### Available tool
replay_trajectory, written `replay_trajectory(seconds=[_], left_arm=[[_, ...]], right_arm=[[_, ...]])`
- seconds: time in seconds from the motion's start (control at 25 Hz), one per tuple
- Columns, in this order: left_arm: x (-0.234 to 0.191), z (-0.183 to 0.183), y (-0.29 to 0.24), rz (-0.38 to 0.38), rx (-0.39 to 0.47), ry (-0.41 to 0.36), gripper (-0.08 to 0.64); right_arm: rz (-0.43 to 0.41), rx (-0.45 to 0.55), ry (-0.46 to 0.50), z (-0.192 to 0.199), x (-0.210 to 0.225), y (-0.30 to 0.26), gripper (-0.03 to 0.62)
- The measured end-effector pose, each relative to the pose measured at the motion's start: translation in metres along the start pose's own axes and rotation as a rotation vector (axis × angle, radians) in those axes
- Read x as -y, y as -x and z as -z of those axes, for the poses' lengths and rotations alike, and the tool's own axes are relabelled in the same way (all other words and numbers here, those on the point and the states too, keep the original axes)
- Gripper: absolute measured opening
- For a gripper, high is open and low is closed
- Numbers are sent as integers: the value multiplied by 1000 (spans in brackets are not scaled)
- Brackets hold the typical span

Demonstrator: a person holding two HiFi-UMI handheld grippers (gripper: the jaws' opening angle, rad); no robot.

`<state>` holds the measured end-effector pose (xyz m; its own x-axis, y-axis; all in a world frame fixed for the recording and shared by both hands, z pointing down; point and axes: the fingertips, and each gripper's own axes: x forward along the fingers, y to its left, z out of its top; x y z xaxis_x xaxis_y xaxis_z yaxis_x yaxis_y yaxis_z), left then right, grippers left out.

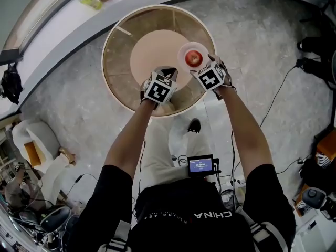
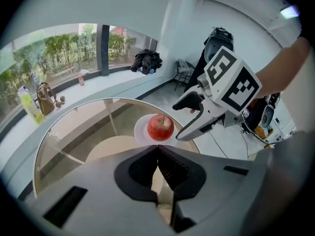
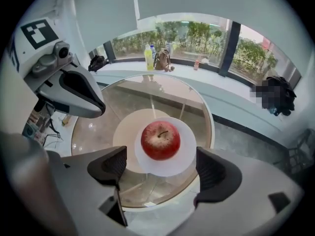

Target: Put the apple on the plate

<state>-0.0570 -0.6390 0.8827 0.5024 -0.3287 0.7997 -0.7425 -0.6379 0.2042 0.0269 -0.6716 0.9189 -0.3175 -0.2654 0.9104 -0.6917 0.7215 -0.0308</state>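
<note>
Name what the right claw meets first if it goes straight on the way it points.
Most likely the apple on the white plate: it sits centred beyond the right claw, whose jaws stand open. Depth is unclear.

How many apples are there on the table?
1. The red apple sits on the white plate, near the edge of the round glass table. No other apple shows in any view.
</note>
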Motion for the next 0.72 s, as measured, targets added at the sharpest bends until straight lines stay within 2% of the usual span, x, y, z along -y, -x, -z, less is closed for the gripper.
replay_trajectory(seconds=[0.24,0.36,0.44,0.52,0.6,0.72], left_arm=[[43,-45,81,4,12,-20,17],[73,-64,136,-4,29,-36,17],[96,-68,169,-16,43,-41,17],[121,-68,193,-25,65,-44,17],[145,-65,207,-37,80,-43,17],[165,-78,225,-69,113,-62,17]], right_arm=[[-34,73,-237,-22,-10,123,420],[-96,152,-343,-40,-30,199,419],[-153,208,-359,-42,-50,249,417],[-154,273,-350,-37,-61,294,391],[-83,360,-341,-32,-58,331,29],[-34,392,-272,-32,-62,364,29]])
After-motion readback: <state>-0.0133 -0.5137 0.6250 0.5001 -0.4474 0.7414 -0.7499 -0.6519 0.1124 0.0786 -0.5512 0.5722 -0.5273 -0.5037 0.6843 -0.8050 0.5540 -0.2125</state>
